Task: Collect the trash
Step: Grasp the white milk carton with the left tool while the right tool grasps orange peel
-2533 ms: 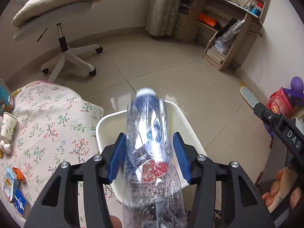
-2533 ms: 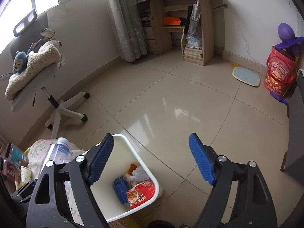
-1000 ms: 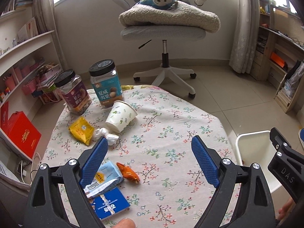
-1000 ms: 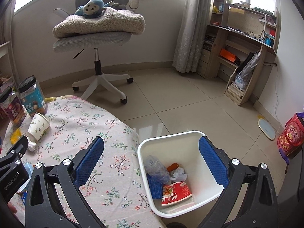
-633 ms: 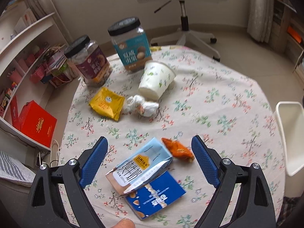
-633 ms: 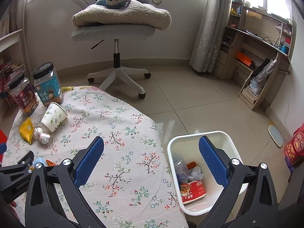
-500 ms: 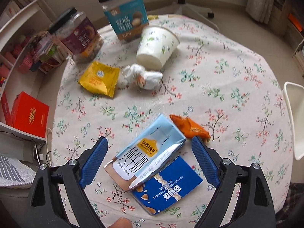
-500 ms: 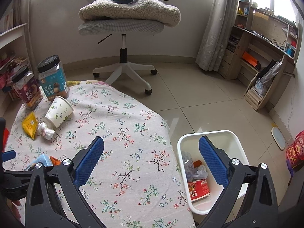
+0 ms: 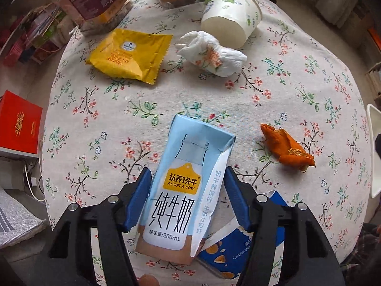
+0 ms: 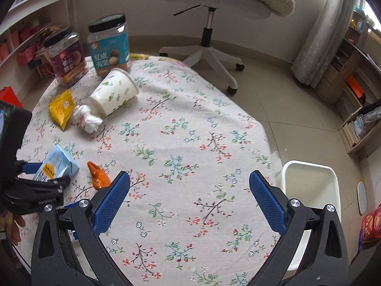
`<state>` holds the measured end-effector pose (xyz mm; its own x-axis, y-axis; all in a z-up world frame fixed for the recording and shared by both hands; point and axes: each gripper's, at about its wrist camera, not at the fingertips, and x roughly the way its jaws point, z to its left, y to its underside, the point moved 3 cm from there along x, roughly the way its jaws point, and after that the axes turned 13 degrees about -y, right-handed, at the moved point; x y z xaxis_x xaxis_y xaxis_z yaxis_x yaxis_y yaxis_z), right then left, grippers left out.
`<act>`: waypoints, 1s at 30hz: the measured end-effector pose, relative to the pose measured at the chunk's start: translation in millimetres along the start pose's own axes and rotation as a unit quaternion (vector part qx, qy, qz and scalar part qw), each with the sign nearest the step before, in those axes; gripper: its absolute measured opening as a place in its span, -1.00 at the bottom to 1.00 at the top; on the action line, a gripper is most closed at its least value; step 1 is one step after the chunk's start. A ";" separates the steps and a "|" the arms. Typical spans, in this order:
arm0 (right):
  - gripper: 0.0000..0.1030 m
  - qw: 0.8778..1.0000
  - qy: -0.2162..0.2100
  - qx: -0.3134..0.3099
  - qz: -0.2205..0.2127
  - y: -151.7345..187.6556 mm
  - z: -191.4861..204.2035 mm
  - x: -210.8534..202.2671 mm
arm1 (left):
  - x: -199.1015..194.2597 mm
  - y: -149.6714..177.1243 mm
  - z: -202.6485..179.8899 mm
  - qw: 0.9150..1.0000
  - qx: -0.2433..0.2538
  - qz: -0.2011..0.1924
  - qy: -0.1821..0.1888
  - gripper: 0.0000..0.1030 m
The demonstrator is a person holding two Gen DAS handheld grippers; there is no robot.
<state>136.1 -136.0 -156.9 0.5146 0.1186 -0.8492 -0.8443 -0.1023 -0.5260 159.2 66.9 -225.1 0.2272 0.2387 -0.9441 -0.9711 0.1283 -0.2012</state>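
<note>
Flowered tablecloth (image 9: 273, 90) bears the milk carton (image 9: 183, 190) lengthwise between the closing left gripper (image 9: 188, 197), pads flanking it, not yet clearly pinching.

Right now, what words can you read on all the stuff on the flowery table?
Light blue milk carton: "认养1头牛", "ADOPT A COW", "纯牛奶", "净含量:200mL".
Teal-labelled plastic jar: "夏威夷果".
Maroon-labelled plastic jar: gold characters, too blurred to be sure of.
Yellow foil snack packet: print too small to read.
Dark blue flat box: print too blurred to read.
Red box off the table: gold print unreadable.
</note>
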 end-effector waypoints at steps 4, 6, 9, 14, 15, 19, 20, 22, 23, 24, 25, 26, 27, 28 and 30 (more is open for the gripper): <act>0.86 0.999 -0.033 -0.014 0.031 2.2 21.0 25.0 | -5.5 9.5 28.0 0.999 -0.031 -0.012 -0.008 0.16; 0.86 0.998 -0.048 -0.018 0.041 3.1 30.6 35.6 | -12.6 15.4 40.3 0.999 -0.048 -0.022 -0.007 0.16; 0.83 0.996 -0.056 -0.035 0.058 7.0 44.9 50.5 | -26.3 23.5 55.9 0.997 -0.069 -0.039 -0.005 0.16; 0.61 0.992 -0.073 -0.055 0.087 15.3 60.9 64.4 | -43.8 30.5 74.1 0.993 -0.098 -0.062 -0.003 0.16; 0.52 0.991 -0.079 -0.057 0.092 16.5 64.3 66.3 | -45.3 28.9 74.3 0.993 -0.099 -0.063 -0.003 0.16; -0.10 0.987 -0.099 -0.058 0.110 20.8 73.2 76.6 | -44.5 27.7 72.1 0.993 -0.102 -0.067 -0.001 0.16; -0.38 0.987 -0.105 -0.057 0.111 21.3 74.8 77.6 | -44.3 26.9 72.9 0.992 -0.103 -0.067 -0.001 0.16; -0.64 0.987 -0.109 -0.055 0.107 19.6 75.7 75.1 | -45.0 27.2 74.0 0.991 -0.110 -0.071 0.000 0.16; -0.66 0.986 -0.119 -0.046 0.104 18.3 75.2 72.4 | -46.1 27.9 75.5 0.991 -0.115 -0.072 0.001 0.16; -0.67 0.986 -0.126 -0.039 0.098 16.1 74.6 68.1 | -47.3 28.4 77.4 0.990 -0.121 -0.074 0.002 0.16; -0.67 0.987 -0.128 -0.037 0.088 12.9 74.6 62.7 | -48.4 28.2 79.6 0.988 -0.130 -0.078 0.006 0.16; -0.67 0.988 -0.129 -0.038 0.072 8.9 75.0 55.7 | -50.5 27.7 82.0 0.987 -0.140 -0.082 0.011 0.16; -0.67 0.989 -0.131 -0.038 0.056 4.6 75.3 47.7 | -52.8 27.1 83.8 0.985 -0.147 -0.087 0.013 0.16; -0.67 0.989 -0.136 -0.037 0.041 -0.2 75.6 40.4 | -56.5 26.5 85.6 0.983 -0.154 -0.095 0.012 0.16; -0.67 0.989 -0.142 -0.034 0.010 -9.3 73.3 24.7 | -64.8 25.6 87.7 0.980 -0.165 -0.115 0.005 0.16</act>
<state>145.7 -59.8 -169.5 0.4266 0.3876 -0.8171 -0.8373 -0.1723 -0.5189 126.1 139.1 -146.2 0.4431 0.2302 -0.8664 -0.8659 -0.1404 -0.4801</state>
